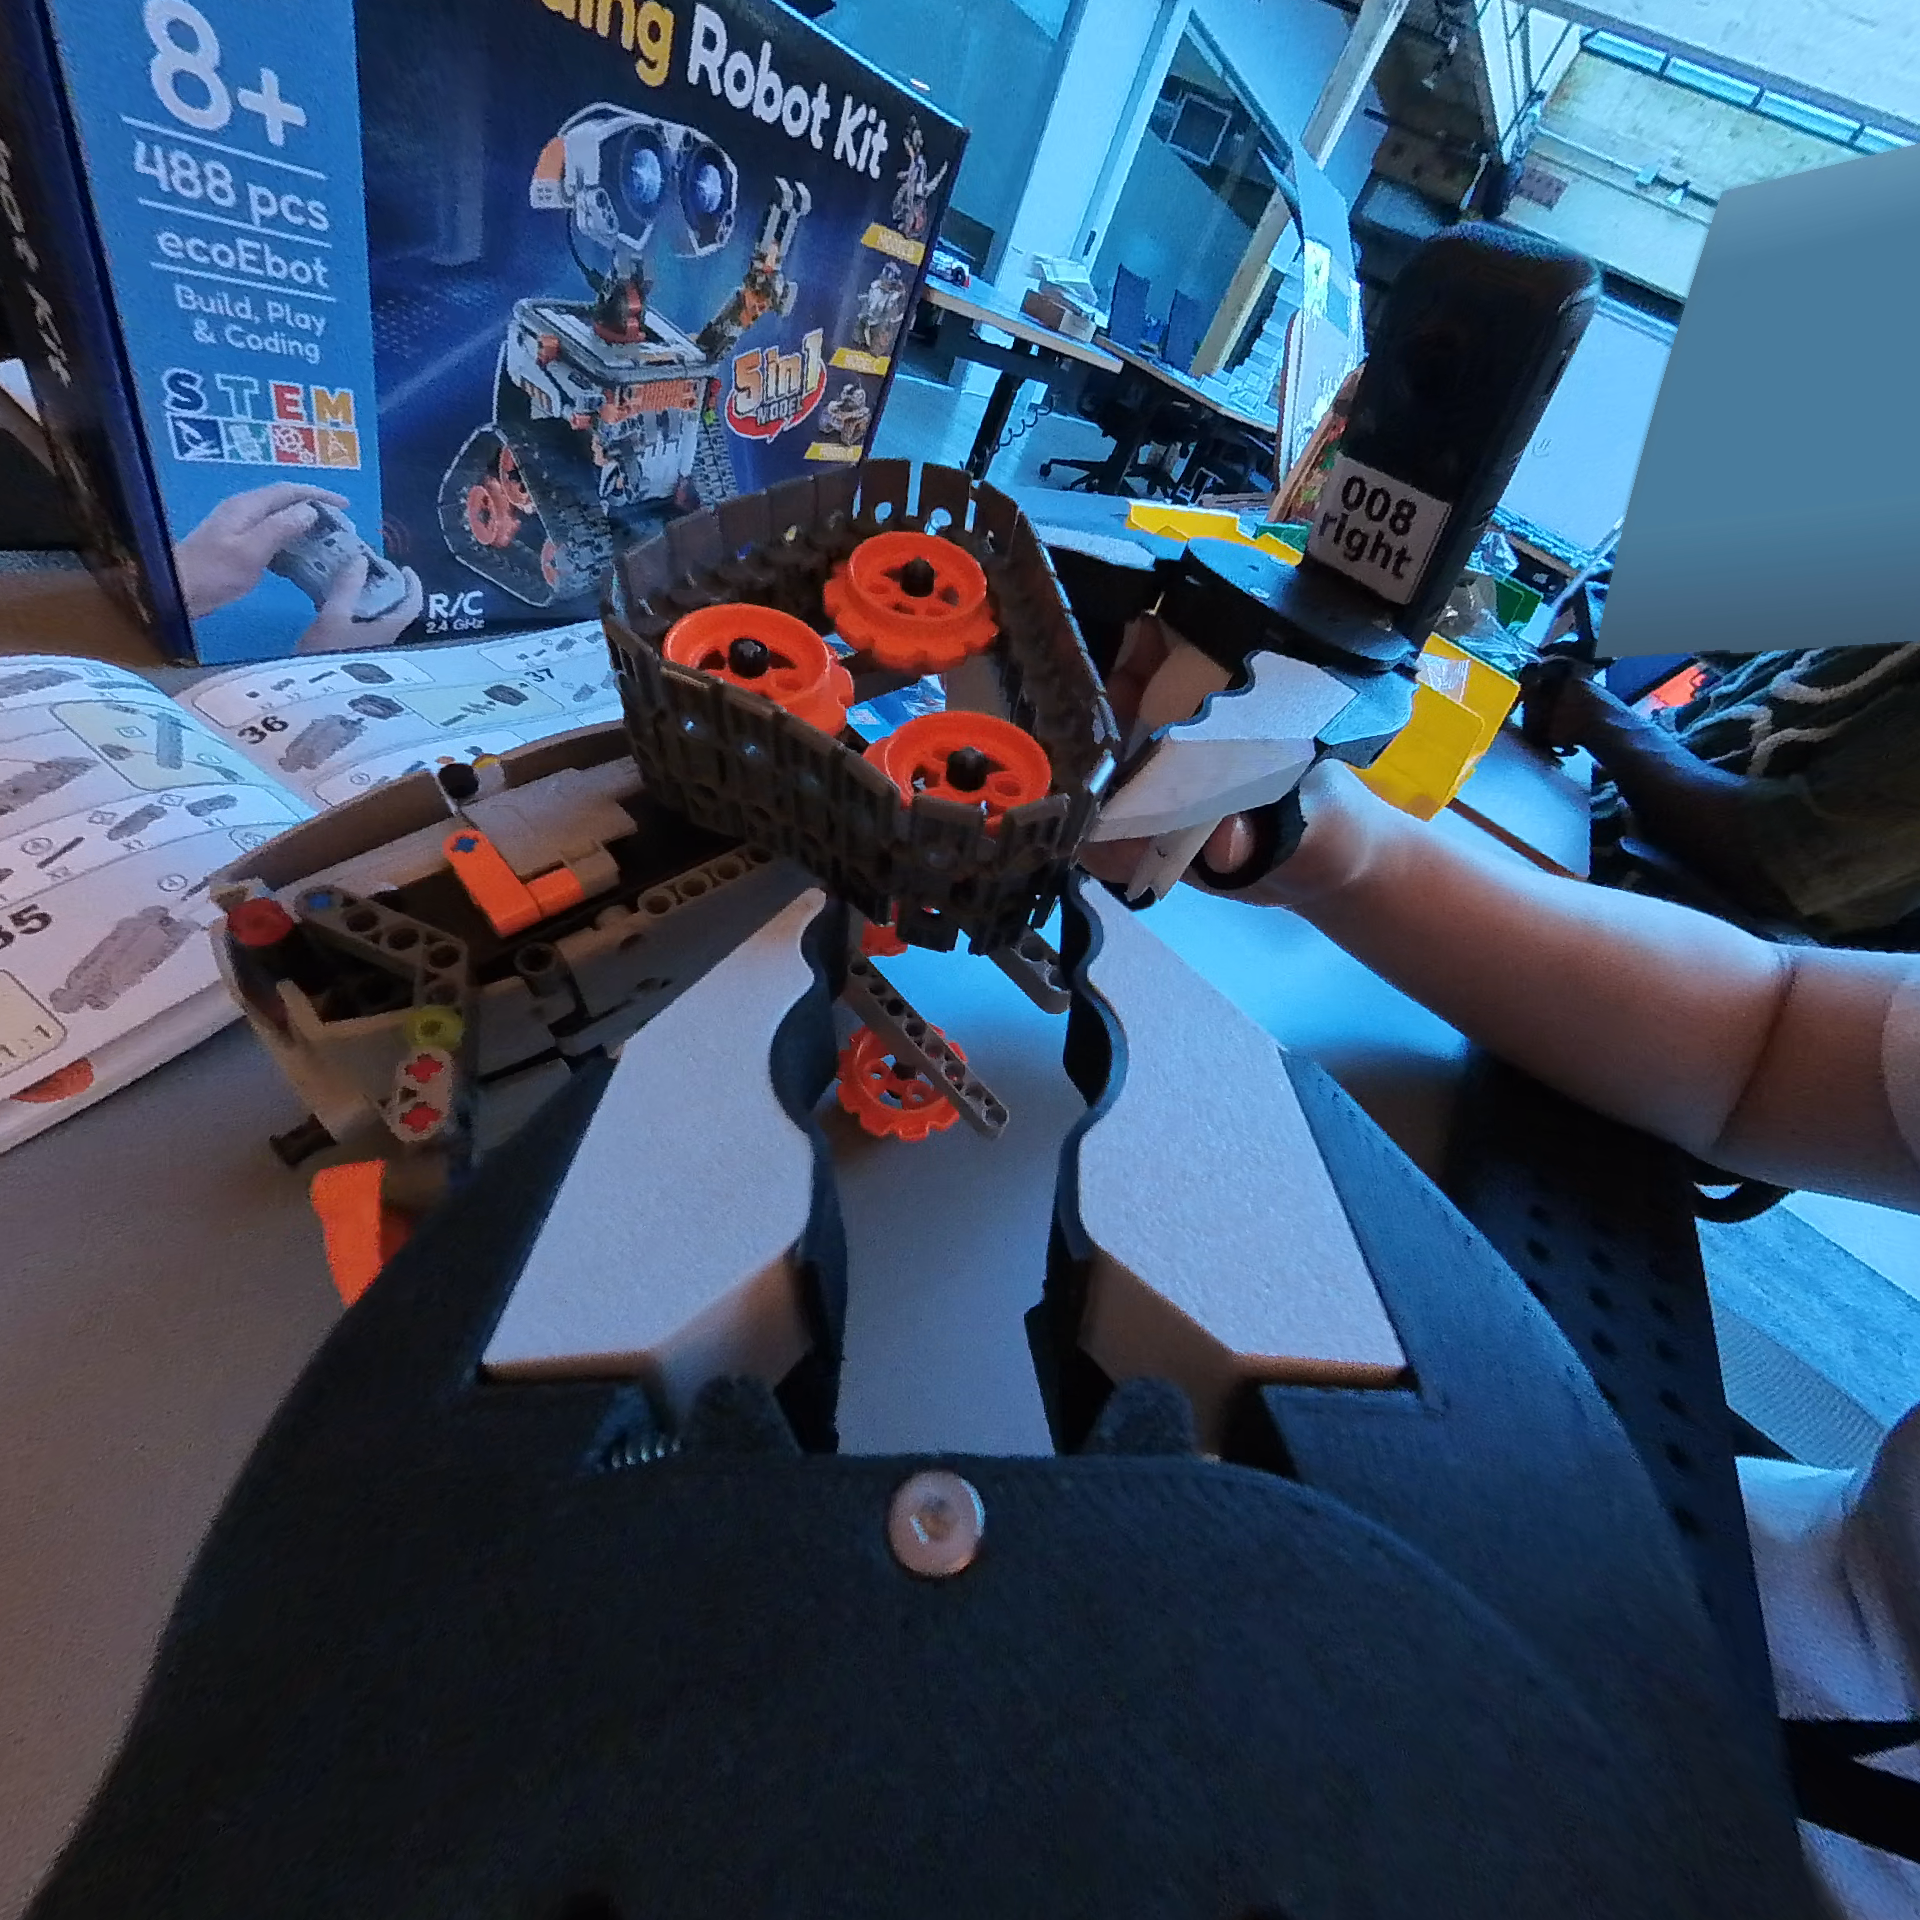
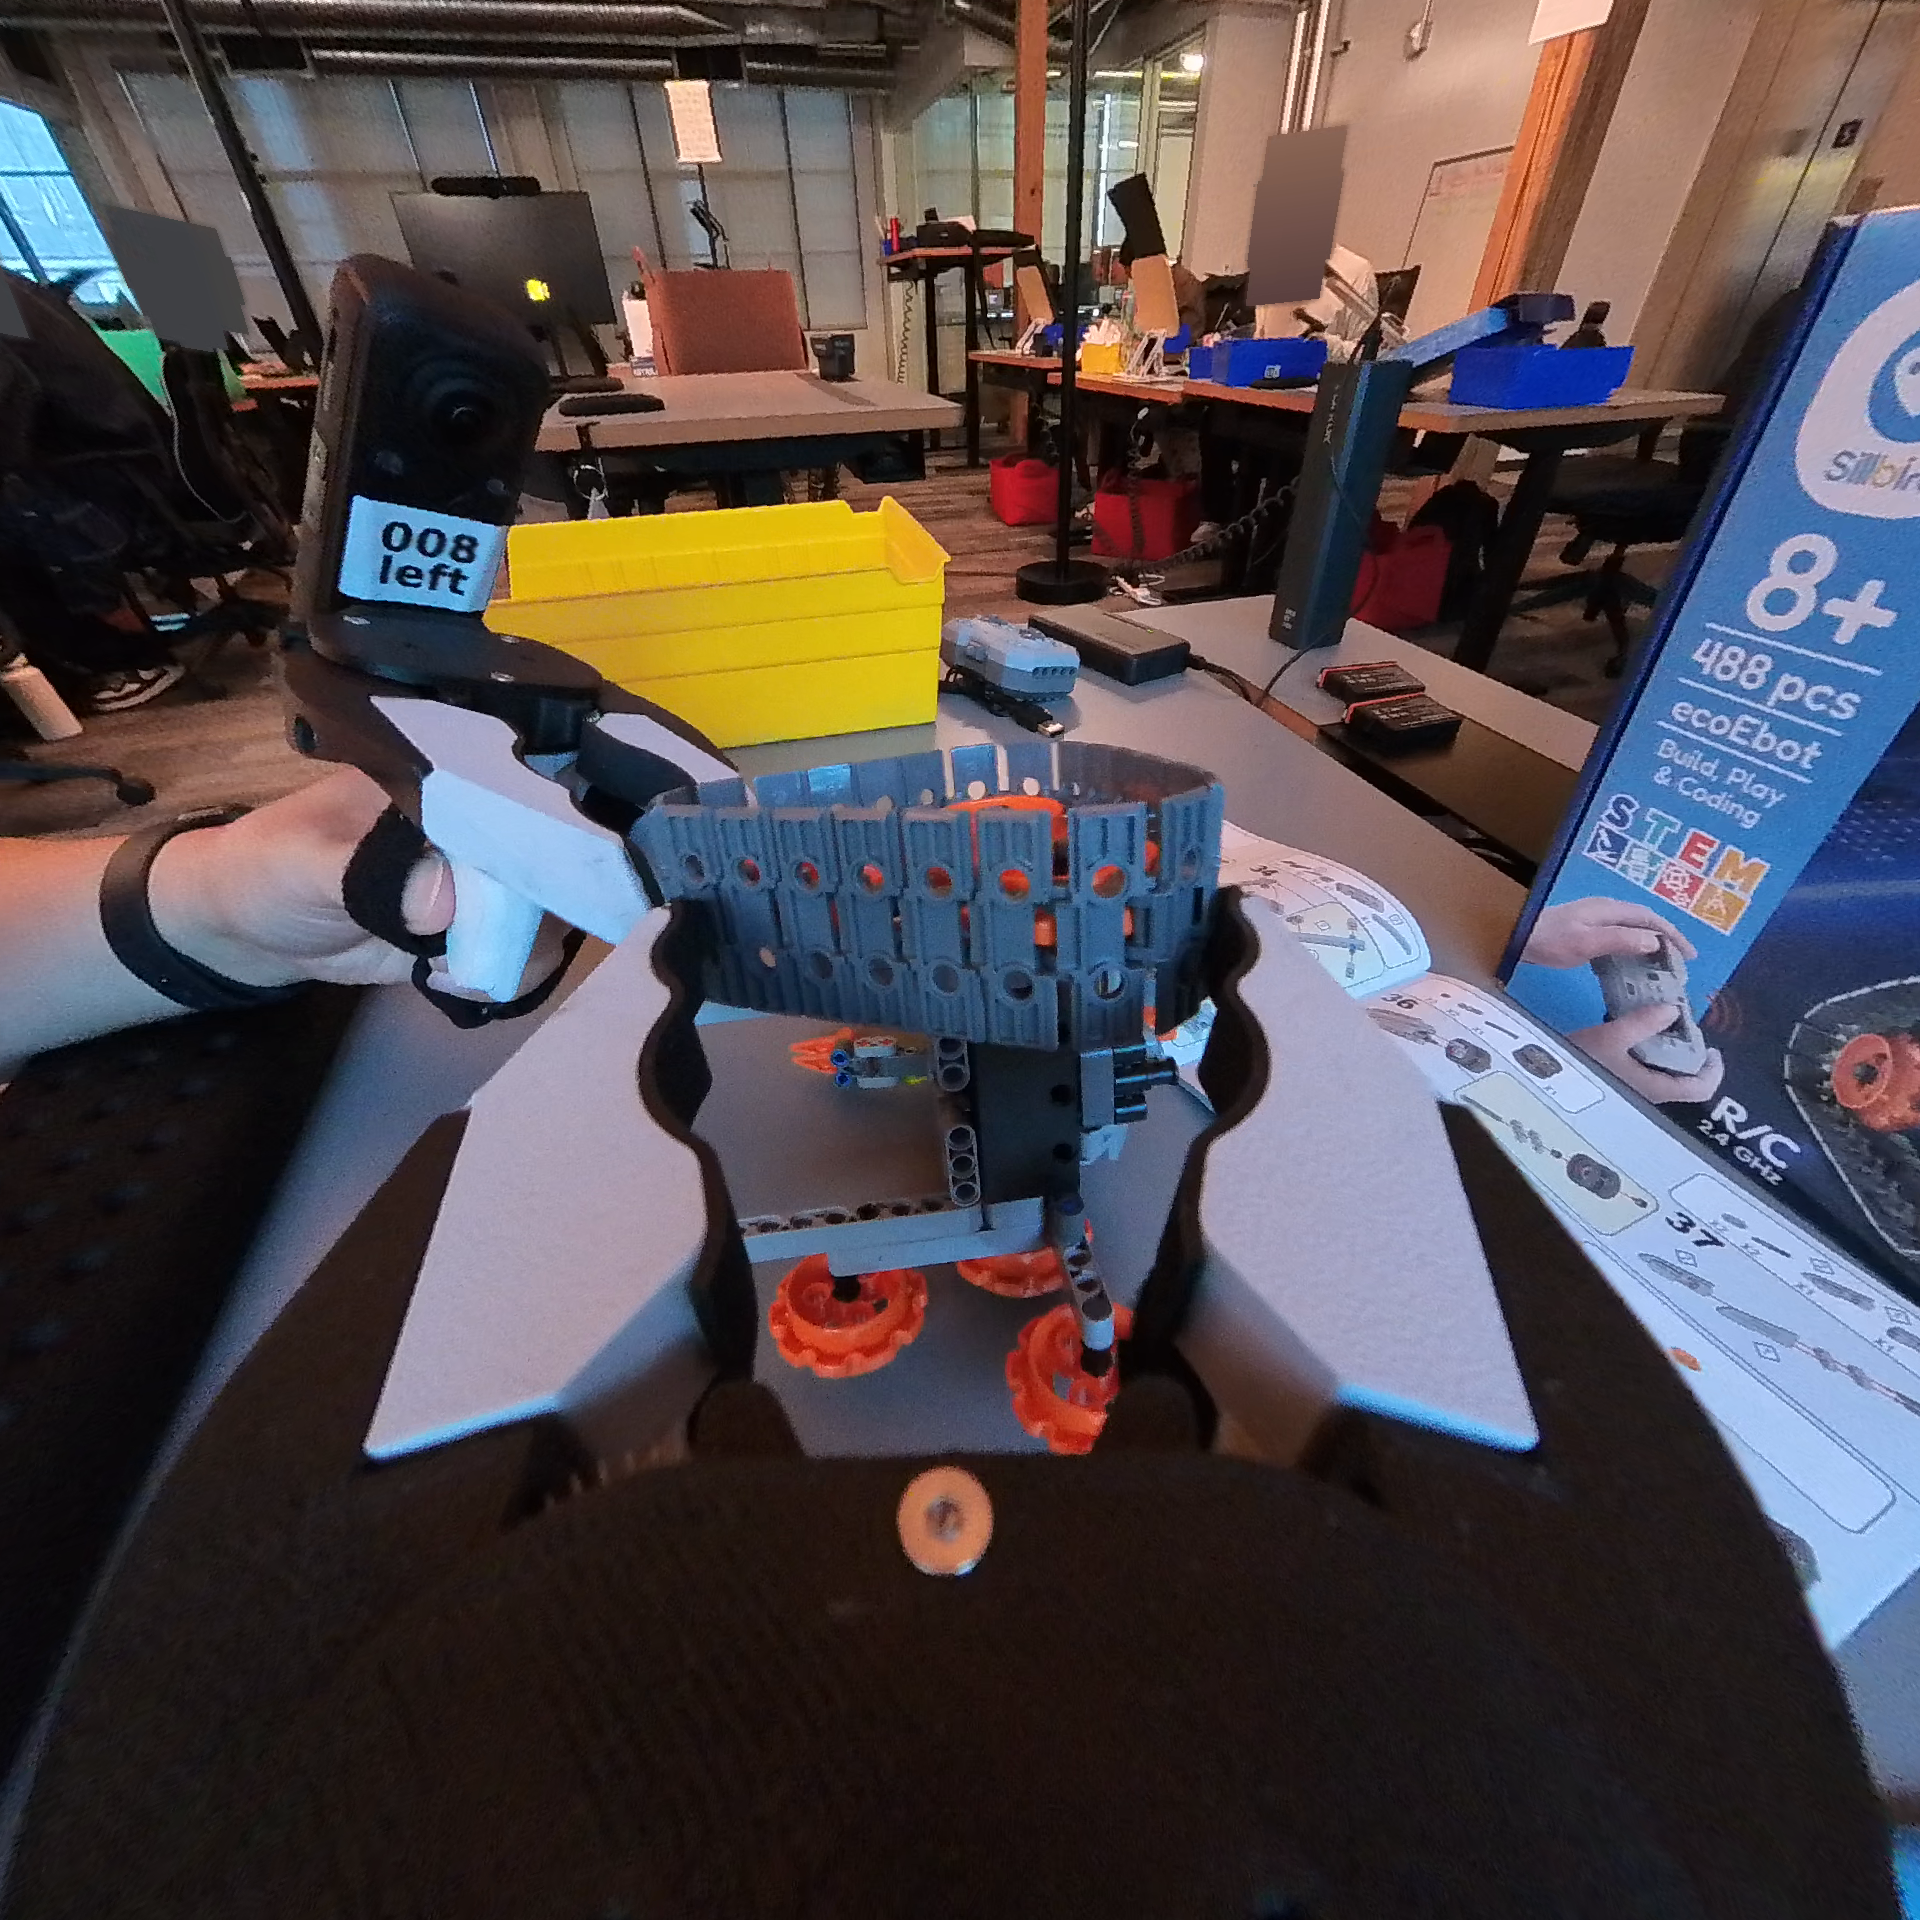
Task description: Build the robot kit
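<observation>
the left gripper [image 1: 940, 925] pinches the near edge of a grey plastic track belt [image 1: 862, 696] looped around three orange toothed wheels [image 1: 753, 665], part of a brick-built robot model lifted above the grey table [image 1: 156, 1351]. the right gripper [image 2: 951, 966] has its jaws spread on both sides of the same belt, whether they touch i cannot tell; an open instruction booklet [image 1: 125, 831] and a blue kit box [image 1: 499, 312] are behind

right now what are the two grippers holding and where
Both grip the grey track belt of the toy build: left gripper on its near edge, right gripper across the belt's outer sides.
</observation>
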The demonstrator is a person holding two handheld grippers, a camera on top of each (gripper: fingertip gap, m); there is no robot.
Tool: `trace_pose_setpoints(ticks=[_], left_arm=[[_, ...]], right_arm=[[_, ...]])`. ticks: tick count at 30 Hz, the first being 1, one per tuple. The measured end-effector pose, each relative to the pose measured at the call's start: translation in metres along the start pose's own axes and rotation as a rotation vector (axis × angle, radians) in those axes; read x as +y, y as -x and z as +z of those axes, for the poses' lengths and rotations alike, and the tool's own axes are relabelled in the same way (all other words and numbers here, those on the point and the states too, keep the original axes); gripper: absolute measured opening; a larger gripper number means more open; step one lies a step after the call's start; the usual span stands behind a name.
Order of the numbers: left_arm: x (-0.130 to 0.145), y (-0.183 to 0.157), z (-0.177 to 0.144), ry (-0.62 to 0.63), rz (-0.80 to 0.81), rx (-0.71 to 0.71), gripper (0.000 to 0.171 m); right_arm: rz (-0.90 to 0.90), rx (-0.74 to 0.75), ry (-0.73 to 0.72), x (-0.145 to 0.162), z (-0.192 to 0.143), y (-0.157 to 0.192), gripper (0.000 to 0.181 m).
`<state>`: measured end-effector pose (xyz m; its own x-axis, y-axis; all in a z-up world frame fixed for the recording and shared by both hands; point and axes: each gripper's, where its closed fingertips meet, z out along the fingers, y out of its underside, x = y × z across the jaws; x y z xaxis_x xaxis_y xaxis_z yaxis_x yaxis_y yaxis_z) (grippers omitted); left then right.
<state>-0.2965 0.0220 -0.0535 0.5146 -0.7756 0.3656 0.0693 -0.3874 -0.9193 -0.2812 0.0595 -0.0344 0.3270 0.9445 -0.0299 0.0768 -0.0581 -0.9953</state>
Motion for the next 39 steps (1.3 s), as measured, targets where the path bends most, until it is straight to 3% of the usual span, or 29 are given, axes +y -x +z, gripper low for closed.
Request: trace_pose_setpoints(ticks=[16, 21, 26, 33, 35, 39], left_arm=[[-0.002, 0.012, -0.006, -0.009, 0.016, -0.099, 0.038], [-0.004, 0.014, -0.008, -0.021, 0.025, -0.093, 0.039], [-0.004, 0.015, -0.009, -0.032, 0.025, -0.082, 0.039], [-0.015, 0.013, -0.015, -0.094, 0.047, -0.015, 0.047], [-0.014, 0.012, -0.011, -0.075, 0.04, 0.017, 0.054], [-0.008, 0.016, -0.002, -0.033, 0.067, 0.004, 0.051]], right_arm=[[-0.009, 0.122, 0.006, 0.002, 0.006, -0.001, 0.089], [0.032, 0.043, -0.008, 0.001, 0.003, 0.002, 0.09], [0.086, 0.025, -0.038, 0.0, -0.008, -0.007, 0.072], [0.125, -0.005, -0.107, -0.011, -0.015, -0.017, 0.073], [0.134, -0.033, -0.095, -0.009, -0.011, -0.016, 0.073], [0.101, -0.085, -0.023, 0.004, -0.005, -0.006, 0.069]])
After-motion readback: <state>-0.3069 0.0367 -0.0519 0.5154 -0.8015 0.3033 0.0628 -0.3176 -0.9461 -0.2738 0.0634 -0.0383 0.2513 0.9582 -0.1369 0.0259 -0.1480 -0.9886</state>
